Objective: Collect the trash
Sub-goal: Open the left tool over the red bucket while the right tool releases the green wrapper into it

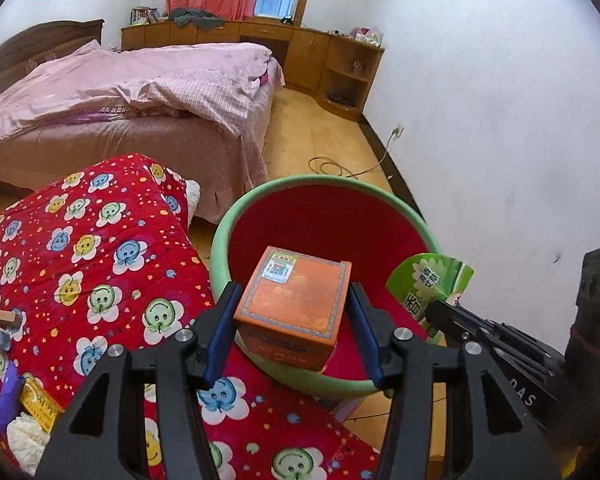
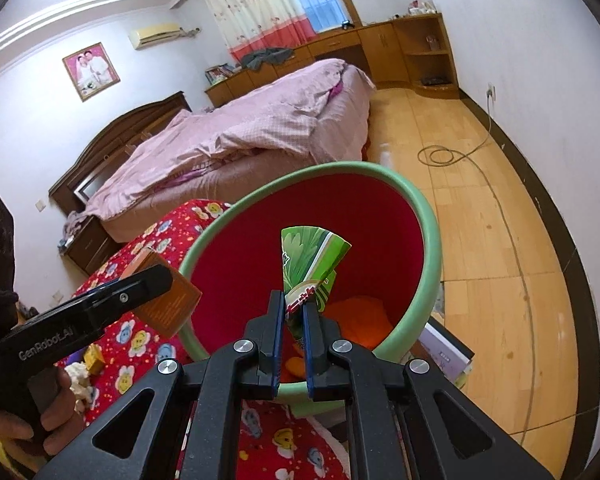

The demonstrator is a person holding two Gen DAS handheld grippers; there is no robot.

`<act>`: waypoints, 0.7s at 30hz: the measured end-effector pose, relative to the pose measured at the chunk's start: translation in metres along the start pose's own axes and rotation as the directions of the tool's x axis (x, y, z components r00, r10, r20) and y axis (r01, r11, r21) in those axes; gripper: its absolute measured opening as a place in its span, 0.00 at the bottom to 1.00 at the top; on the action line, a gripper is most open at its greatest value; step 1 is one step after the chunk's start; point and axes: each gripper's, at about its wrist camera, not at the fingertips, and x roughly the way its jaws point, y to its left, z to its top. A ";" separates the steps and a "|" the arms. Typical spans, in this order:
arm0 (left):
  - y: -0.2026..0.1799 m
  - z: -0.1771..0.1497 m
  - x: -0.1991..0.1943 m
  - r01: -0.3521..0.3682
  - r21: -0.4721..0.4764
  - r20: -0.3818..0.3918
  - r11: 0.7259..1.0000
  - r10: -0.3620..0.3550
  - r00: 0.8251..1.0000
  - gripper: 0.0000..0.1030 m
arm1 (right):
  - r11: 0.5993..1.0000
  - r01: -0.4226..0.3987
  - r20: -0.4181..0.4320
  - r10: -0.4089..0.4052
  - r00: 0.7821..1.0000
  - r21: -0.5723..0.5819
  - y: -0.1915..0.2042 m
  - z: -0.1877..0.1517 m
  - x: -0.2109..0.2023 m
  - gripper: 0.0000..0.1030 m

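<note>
- Left wrist view. The left gripper (image 1: 292, 312) is clamped on an orange box (image 1: 294, 306), its blue pads pressed to the box's two side faces. The box hangs over the near rim of the green bin (image 1: 220, 236), above its red lining, a position that suits a straight drop, as judged from the task.
- Left wrist view, labels. The box top carries a pale sticker with a QR-type code; its print is too small to read. Beside it the right gripper (image 1: 434, 312) pinches a green wrapper (image 1: 428, 280) with large white characters, partly hidden.
- Left wrist view, surroundings. The bin stands just beside a red flower-patterned quilt (image 1: 100, 248), where more small items lie at the left edge.
- Right wrist view. The right gripper (image 2: 292, 312) is closed tight on the green wrapper (image 2: 312, 264), which stands upright between the pads, over the bin's mouth (image 2: 430, 240). Something orange already lies at the bottom of the bin.
- Right wrist view, writing. The left gripper's (image 2: 152, 280) body reads "GenRobot_AI". The orange box (image 2: 168, 308) shows a side panel of fine print, illegible. The wrapper's red-and-white characters cannot be made out in full.
</note>
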 end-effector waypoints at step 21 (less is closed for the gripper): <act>0.007 -0.006 -0.014 0.046 -0.054 0.012 0.997 -0.045 0.999 0.57 | 1.000 0.000 0.015 0.000 1.000 0.017 0.001 -0.001 -0.004 0.21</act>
